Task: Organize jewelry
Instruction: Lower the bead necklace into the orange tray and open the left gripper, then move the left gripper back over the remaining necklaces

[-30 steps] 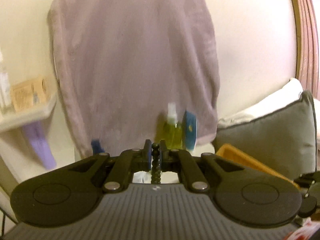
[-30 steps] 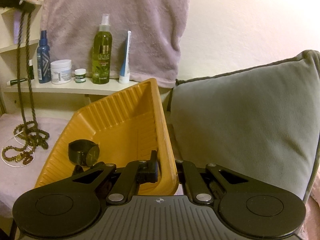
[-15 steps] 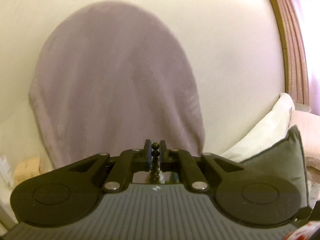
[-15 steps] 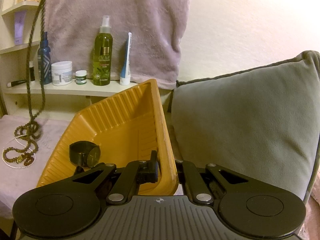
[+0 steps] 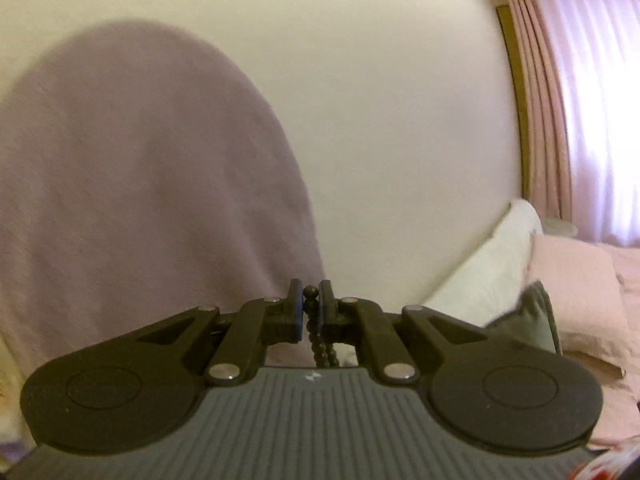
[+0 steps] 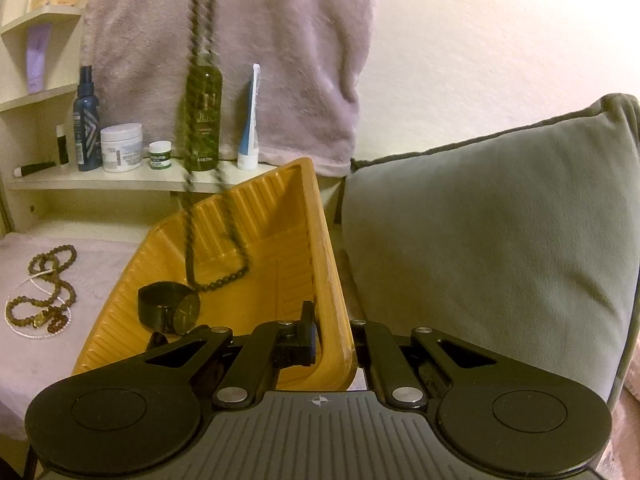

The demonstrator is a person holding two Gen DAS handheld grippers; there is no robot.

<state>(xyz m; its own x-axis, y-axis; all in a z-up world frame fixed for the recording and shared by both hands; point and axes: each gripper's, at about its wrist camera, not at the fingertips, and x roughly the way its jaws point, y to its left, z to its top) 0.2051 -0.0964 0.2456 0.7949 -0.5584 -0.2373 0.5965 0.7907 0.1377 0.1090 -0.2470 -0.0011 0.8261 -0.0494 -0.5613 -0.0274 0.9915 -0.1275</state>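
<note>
My left gripper point(image 5: 311, 308) is shut on a dark beaded necklace point(image 5: 312, 320), raised high in front of the wall. In the right wrist view that necklace point(image 6: 200, 80) hangs down as a long double strand, and its lower loop dangles inside the orange tray point(image 6: 280, 216). My right gripper point(image 6: 334, 340) is shut on the tray's near right rim and holds it tilted. A black watch point(image 6: 170, 306) lies in the tray. More brown beaded strands point(image 6: 44, 296) and a thin pearl-like chain lie on the pale purple cloth to the left.
A grey cushion point(image 6: 480, 248) stands right of the tray. On a shelf point(image 6: 120, 178) behind are a green spray bottle point(image 6: 204, 120), a blue bottle, jars and a tube. A purple towel point(image 6: 224, 20) hangs on the wall. Pink curtains point(image 5: 580, 100) and pillows are at the right.
My left gripper has risen and swung right, lifting the necklace off the purple cloth; its hanging strand has moved from the far left to over the tray. The right gripper and tray have stayed still.
</note>
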